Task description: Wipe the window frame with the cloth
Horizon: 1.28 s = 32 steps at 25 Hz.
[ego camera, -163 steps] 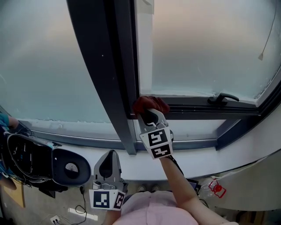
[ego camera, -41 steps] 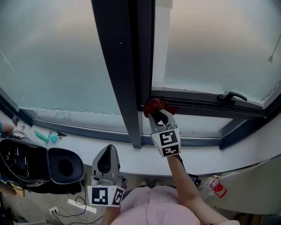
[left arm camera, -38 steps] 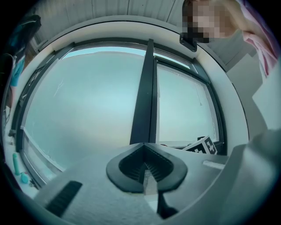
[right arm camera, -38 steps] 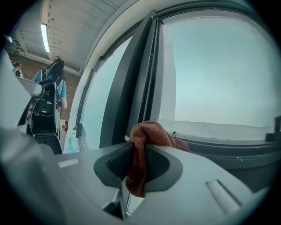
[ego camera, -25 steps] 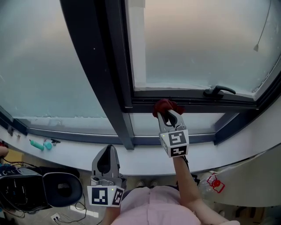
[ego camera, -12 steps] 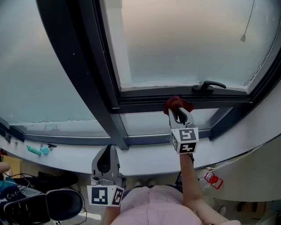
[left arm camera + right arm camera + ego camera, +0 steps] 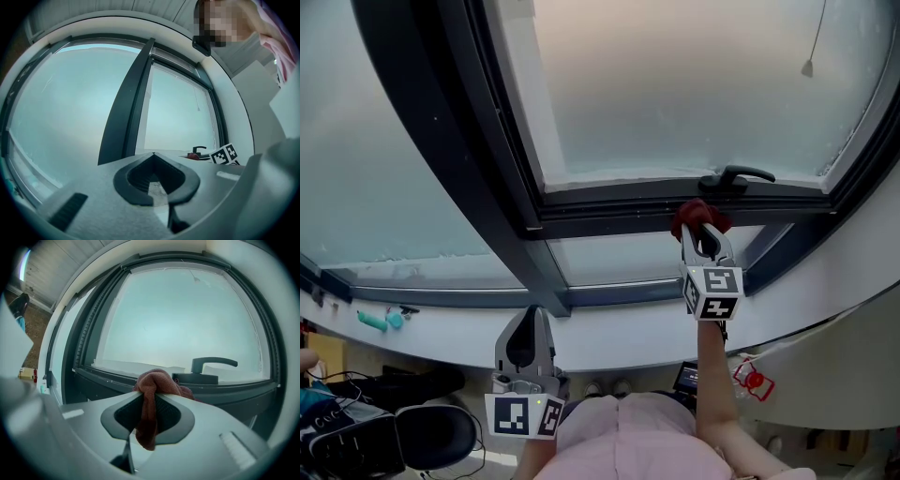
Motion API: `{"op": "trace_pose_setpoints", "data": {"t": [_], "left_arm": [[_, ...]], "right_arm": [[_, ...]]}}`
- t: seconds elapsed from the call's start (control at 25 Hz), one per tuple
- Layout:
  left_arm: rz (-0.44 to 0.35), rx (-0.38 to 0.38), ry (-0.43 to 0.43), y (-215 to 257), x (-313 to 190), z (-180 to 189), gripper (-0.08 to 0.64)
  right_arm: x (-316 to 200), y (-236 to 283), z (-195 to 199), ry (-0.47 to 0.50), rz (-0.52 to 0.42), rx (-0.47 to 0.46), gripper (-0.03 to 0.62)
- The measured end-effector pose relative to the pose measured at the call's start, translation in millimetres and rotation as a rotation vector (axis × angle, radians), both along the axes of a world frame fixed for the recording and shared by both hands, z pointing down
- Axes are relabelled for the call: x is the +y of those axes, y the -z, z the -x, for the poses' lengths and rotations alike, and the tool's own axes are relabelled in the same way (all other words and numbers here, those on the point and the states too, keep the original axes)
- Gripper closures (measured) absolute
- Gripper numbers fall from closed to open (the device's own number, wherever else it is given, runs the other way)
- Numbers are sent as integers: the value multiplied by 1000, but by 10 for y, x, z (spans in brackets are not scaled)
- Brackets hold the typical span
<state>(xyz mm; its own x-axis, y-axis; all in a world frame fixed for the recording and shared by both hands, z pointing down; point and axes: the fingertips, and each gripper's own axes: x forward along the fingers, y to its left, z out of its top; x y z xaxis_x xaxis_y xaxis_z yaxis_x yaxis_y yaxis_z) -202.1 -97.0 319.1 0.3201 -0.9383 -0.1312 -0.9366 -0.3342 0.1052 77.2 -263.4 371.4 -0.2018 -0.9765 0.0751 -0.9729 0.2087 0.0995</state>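
The right hand-held gripper [image 7: 700, 242] is clamped on a bunched red cloth [image 7: 700, 216]. The wad presses against the window frame [image 7: 609, 208] at the sash's lower rail, just below the black handle [image 7: 737, 175]. It hides the exact contact, and a tail of cloth hangs between the jaws. The left hand-held gripper [image 7: 528, 345] sits low before the white sill [image 7: 609, 335], jaws together on nothing. The glass [image 7: 675, 94] is too cloudy to see through, and the frame is cut off at both ends. Each gripper's cube bears black-and-white square markers
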Motion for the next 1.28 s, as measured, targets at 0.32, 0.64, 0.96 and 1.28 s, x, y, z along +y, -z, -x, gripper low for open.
{"op": "trace_pose_setpoints", "data": {"t": [0.32, 0.64, 0.96, 1.28], "left_arm": [[1, 0, 6, -4, 22, -84, 565], [2, 16, -9, 0, 64, -160, 565], [17, 25, -32, -69, 151, -251, 565], [28, 45, -57, -204, 233, -329, 565]], "right_arm": [[-17, -9, -309, -17, -3, -14, 520], [-52, -20, -303, 46, 24, 26, 520], [-31, -19, -271, 104, 28, 61, 520], [-32, -11, -259, 95, 38, 77, 521]]}}
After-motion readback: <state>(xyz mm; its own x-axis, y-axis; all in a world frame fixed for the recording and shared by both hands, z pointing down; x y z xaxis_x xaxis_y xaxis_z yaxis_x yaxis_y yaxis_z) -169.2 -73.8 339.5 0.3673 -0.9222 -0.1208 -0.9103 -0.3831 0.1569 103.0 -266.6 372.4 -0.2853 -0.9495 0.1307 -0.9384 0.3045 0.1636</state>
